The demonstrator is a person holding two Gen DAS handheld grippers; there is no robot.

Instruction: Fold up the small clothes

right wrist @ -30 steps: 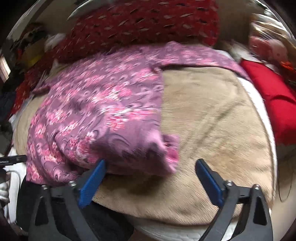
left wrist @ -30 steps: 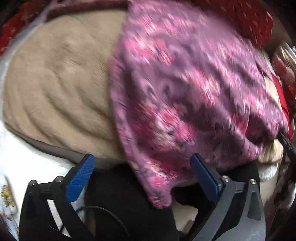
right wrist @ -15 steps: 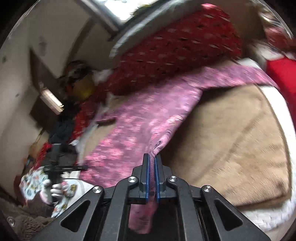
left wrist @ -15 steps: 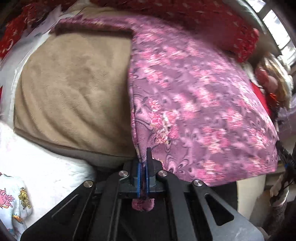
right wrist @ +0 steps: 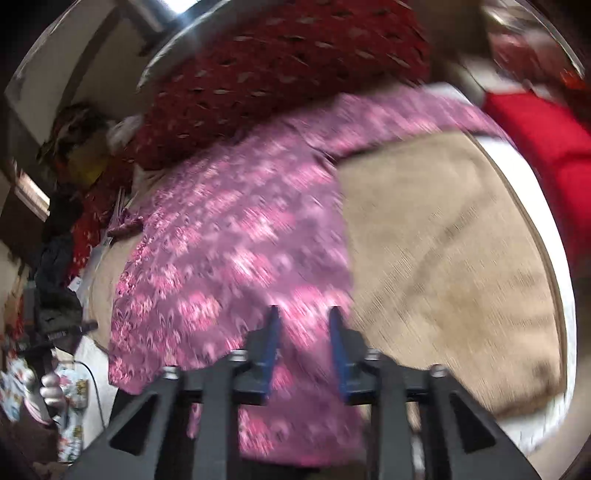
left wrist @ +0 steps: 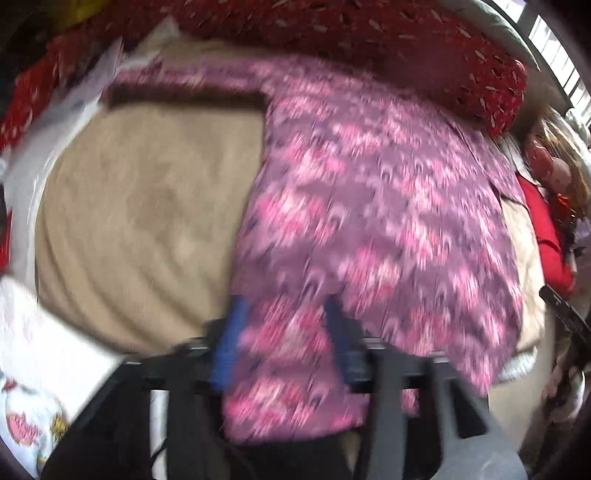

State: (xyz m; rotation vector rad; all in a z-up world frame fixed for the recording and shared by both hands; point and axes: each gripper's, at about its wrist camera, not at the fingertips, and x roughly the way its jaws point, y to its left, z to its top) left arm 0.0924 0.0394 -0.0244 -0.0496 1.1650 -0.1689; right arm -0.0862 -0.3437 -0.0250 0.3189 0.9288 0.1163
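A purple garment with a pink flower print (left wrist: 369, 192) lies spread over a tan blanket (left wrist: 147, 206), one sleeve stretched along the far edge. Both views are blurred by motion. My left gripper (left wrist: 284, 317) hovers at the garment's near hem; its jaws are opening, with the hem lying loose in the gap. In the right wrist view the same garment (right wrist: 240, 229) covers the left half of the blanket (right wrist: 443, 240). My right gripper (right wrist: 303, 325) stands over the near hem. Its jaws are opening too, cloth showing between and below them without being pinched.
A red patterned pillow (left wrist: 369, 33) lies behind the garment, also the pillow (right wrist: 288, 66) in the right view. Bright red cloth (right wrist: 535, 140) sits at the right. White cartoon-print cloth (left wrist: 26, 424) lies at the near left. A gloved hand (right wrist: 50, 391) holds the other gripper at left.
A second ago both grippers stood wide at the hem. Half a second ago each was shut on it, pulling it taut. Now both have parted and risen, and the hem hangs slack.
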